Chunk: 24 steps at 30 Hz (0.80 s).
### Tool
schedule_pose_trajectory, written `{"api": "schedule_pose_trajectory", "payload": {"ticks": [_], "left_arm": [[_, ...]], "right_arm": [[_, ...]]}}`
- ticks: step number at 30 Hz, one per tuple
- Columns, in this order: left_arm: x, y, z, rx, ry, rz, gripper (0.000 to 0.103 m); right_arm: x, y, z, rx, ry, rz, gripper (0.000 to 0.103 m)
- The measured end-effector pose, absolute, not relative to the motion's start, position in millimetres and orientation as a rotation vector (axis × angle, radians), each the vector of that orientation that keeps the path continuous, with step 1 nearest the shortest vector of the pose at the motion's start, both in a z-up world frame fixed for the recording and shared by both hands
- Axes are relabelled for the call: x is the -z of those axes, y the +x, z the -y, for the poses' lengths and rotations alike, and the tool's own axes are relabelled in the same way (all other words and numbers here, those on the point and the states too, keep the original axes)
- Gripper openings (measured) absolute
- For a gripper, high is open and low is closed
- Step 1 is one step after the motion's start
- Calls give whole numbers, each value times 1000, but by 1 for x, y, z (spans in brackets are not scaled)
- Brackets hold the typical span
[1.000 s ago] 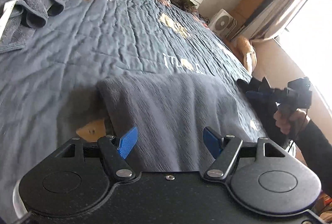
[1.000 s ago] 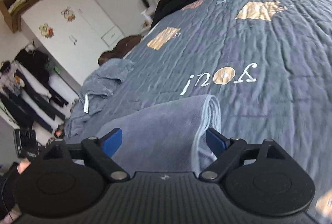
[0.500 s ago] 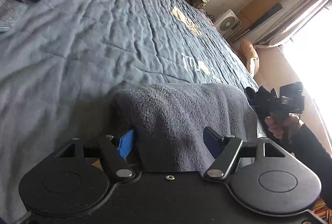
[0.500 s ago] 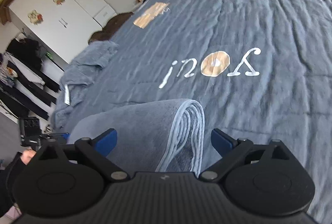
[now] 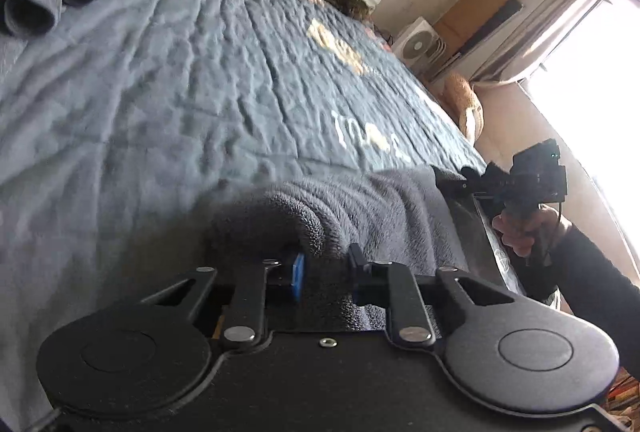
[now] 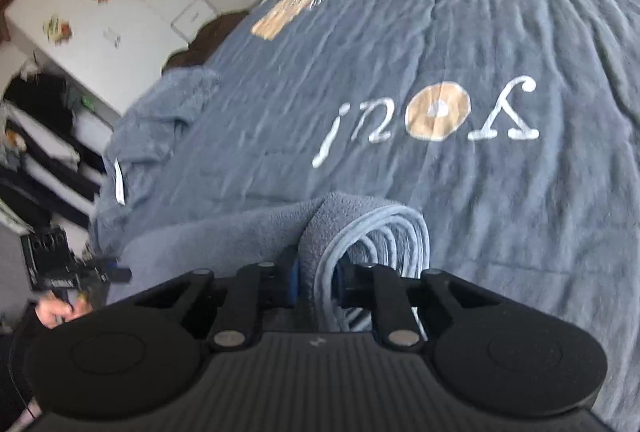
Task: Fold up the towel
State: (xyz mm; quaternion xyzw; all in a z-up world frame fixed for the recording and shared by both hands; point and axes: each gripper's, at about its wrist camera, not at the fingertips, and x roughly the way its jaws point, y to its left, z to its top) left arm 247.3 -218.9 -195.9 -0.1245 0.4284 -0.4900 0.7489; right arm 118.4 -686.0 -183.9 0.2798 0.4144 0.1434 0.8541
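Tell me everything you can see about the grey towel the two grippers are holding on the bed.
The towel is grey, fluffy terry cloth, already folded into several layers; its paler hemmed edges curve in a stack at the right end. It lies on the blue-grey quilt near the bed's front edge, bunched and humped where it is pinched. The right gripper is closed on the layered hemmed end, and the left gripper is closed on a rounded fold at the opposite end.

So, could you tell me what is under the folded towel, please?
The towel lies on the blue quilt, which shows all around it. What is beneath it is covered.
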Motion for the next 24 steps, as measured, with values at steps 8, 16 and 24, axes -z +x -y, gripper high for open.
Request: {"api": "schedule_pose_trajectory", "payload": {"ticks": [8,16,24], "left_arm": [[184,262,222,1075,-294,-871,14],[207,271,225,1004,-365,-930,17],[189,244,192,928,-314,-915,55]], "right_arm": [[175,125,698,-297,654,-793,13],[192,141,703,-273,675,-860,18],[191,100,711,-221,641,-946,70]]}}
